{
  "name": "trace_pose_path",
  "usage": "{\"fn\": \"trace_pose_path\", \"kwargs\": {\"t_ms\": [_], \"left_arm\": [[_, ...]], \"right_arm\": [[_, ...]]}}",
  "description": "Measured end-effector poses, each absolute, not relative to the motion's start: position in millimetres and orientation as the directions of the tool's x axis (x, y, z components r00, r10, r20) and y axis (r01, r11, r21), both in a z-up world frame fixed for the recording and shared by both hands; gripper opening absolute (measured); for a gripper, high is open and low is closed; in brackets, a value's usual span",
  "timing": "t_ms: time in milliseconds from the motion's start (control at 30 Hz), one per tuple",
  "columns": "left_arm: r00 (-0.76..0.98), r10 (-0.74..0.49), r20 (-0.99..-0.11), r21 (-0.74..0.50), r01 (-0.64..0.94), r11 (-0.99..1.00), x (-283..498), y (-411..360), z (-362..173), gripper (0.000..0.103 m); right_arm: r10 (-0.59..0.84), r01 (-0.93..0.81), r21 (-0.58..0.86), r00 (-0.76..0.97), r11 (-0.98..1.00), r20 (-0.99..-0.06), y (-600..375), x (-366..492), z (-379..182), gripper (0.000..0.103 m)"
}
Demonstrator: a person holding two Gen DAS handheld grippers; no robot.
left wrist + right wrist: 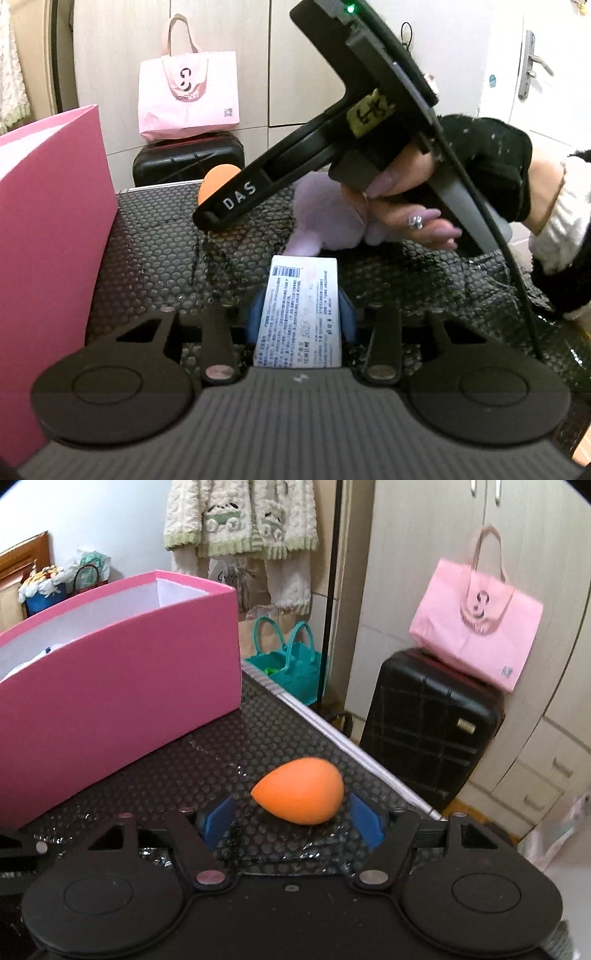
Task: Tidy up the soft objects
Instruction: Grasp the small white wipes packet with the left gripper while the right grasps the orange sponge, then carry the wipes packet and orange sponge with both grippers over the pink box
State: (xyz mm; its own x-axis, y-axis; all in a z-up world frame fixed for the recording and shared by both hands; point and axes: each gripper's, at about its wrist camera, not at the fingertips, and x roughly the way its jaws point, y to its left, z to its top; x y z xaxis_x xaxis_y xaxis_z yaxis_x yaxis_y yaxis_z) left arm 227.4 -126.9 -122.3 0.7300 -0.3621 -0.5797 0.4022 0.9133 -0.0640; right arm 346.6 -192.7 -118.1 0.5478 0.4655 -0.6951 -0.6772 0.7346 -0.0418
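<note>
Left gripper (301, 314): jaws narrow, blue pads clamped on a white printed tag (301, 314) that stands upright between them; the tag runs toward the lilac plush toy (325, 218) lying mid-surface on the black bubble-wrap mat (155, 258). Right gripper (293, 818): jaws wide, blue pads either side of the orange egg-shaped sponge (299, 790), not touching it. The sponge sits near the mat's far edge, close to the corner. Pink box (122, 686) along the left edge, open-topped, well apart from the sponge.
</note>
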Motion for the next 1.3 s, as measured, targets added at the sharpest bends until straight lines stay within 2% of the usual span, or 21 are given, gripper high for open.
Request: {"fn": "trace_pose_path", "kwargs": {"t_ms": [167, 367, 500, 967, 1300], "left_arm": [[0.729, -0.356, -0.584, -0.026, 0.422, 0.906, 220.3, -129.3, -121.8, 0.039], [0.735, -0.339, -0.587, -0.031, 0.398, 0.917, 214.8, -125.4, -121.6, 0.039], [0.745, -0.323, -0.584, -0.003, 0.396, 0.918, 207.6, -127.2, -120.8, 0.039], [0.766, -0.326, -0.554, -0.041, 0.366, 0.930, 181.0, -115.2, -104.6, 0.039], [0.741, -0.346, -0.575, -0.089, 0.364, 0.927, 155.1, -95.4, -91.8, 0.039]], "right_arm": [[0.461, -0.672, -0.067, 0.573, 0.738, -0.677, -191.2, 346.5, -116.0, 0.057], [0.456, -0.689, -0.101, 0.575, 0.718, -0.680, -181.5, 347.6, -120.3, 0.057], [0.465, -0.689, -0.091, 0.574, 0.719, -0.674, -182.5, 344.5, -119.7, 0.050], [0.496, -0.654, 0.013, 0.561, 0.756, -0.662, -212.8, 287.9, -86.2, 0.050], [0.477, -0.603, 0.049, 0.576, 0.796, -0.664, -235.9, 235.2, -74.4, 0.050]]}}
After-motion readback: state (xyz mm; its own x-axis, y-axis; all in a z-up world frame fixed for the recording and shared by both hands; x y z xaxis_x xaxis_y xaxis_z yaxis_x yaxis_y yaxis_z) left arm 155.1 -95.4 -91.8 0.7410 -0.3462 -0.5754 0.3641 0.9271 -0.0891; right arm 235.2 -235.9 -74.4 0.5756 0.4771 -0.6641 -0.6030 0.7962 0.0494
